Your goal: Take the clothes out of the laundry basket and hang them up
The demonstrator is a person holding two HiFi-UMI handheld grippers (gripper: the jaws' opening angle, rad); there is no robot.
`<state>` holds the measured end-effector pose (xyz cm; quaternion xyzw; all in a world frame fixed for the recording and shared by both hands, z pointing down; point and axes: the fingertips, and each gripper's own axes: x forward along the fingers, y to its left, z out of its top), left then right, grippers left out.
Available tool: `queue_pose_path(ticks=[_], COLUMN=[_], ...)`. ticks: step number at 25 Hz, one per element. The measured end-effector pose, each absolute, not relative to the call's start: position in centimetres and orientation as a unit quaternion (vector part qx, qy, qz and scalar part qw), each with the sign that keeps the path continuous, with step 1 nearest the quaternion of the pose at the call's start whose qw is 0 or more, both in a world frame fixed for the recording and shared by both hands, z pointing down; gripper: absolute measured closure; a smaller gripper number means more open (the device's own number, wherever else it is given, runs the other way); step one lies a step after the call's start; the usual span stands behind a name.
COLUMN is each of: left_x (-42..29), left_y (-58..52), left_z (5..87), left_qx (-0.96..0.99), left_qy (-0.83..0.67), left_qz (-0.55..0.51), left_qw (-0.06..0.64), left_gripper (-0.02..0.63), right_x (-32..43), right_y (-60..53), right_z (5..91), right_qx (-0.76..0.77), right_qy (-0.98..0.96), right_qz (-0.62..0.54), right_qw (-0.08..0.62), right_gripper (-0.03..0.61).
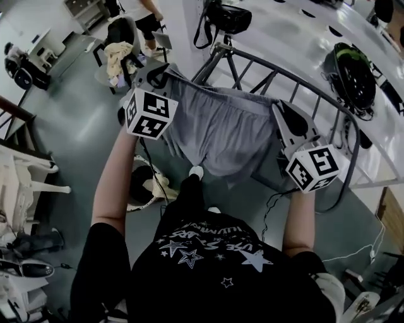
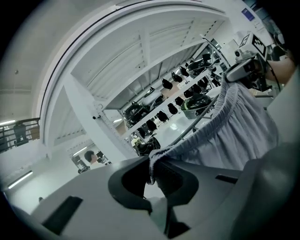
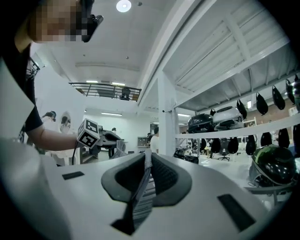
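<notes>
Left gripper (image 1: pixel 163 74), right gripper (image 1: pixel 282 112); shorts (image 1: pixel 221 132) between

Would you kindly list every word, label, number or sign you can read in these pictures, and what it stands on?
Nothing reads clearly.
Black T-shirt: lettering over stars, upside down and blurred, unreadable.
Blue sign: too small to read.
Marker cubes: square patterns only, no words.
</notes>
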<state>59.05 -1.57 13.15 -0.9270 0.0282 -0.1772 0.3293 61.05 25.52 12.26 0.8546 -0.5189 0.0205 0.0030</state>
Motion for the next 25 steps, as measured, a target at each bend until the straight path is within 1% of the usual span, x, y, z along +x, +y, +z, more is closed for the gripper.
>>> queue_pose_path(ticks=[8, 13, 20, 25], left_x=[71.9, 78.7, 86.3, 89.7], left_y=[-2.5, -3.0, -3.5, -2.6], left_z=[15.1, 16.0, 16.6, 19.5], left_qx=[-0.929, -0.924, -0.919, -0.912], left_qy=[-0.051, -0.095, -0.135, -0.158], left_qz=[-0.153, -0.152, -0.144, -0.152], left_qw=[0.335, 0.338, 0.343, 0.347], left_gripper=[0.569, 0.569, 0.569, 0.569], right_x=[69.9, 75.4, 81.9, 85.5], right_y=[24.9, 24.3, 23.6, 24.0], right_z=[13.3, 13.6, 14.0, 17.3], right_qx=[0.898, 0.918, 0.936, 0.944], right_qy=[-0.439, -0.391, -0.342, -0.312], right_qz=[0.034, 0.052, 0.072, 0.097], right_qw=[0.020, 0.035, 0.048, 0.053], right_gripper=[0.534, 0.534, 0.534, 0.535])
